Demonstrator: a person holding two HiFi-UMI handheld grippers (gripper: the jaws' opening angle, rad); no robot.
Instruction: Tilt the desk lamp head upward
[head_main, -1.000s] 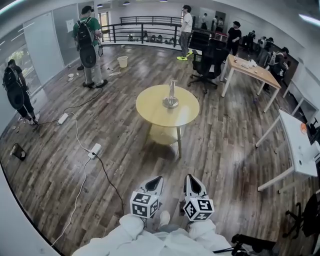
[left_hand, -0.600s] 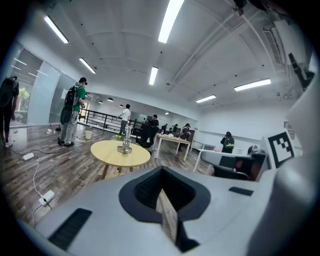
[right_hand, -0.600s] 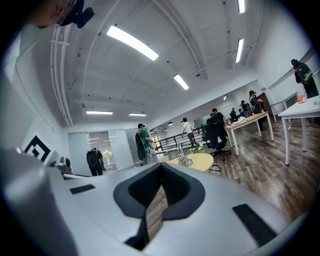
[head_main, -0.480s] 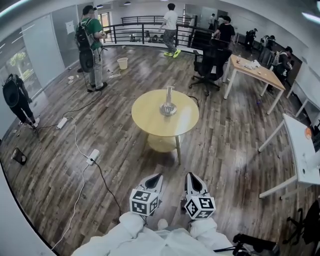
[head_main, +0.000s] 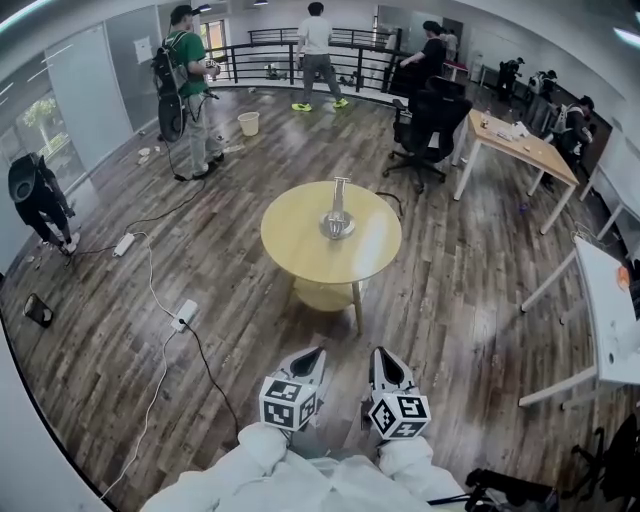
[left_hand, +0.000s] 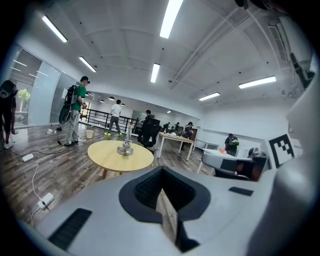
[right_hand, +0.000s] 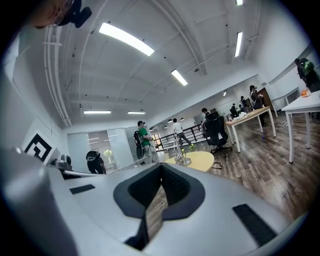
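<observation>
A silver desk lamp (head_main: 338, 213) stands upright on a round yellow table (head_main: 300, 245) in the middle of the room. It also shows small in the left gripper view, lamp (left_hand: 125, 145) on table (left_hand: 107, 155), and in the right gripper view, lamp (right_hand: 179, 154) on table (right_hand: 200, 160). My left gripper (head_main: 312, 358) and right gripper (head_main: 384, 361) hang side by side close to my body, well short of the table. Both are shut with nothing between their jaws.
A power strip (head_main: 187, 301) and cables lie on the wood floor to the left. A black office chair (head_main: 428, 125) and a wooden desk (head_main: 520, 145) stand behind the table on the right. A white desk (head_main: 610, 310) is at the right edge. Several people stand at the back.
The view has shifted slightly, so the round table sits a little lower and nearer. People at the back have walked to the left. Both grippers stay shut near my body.
</observation>
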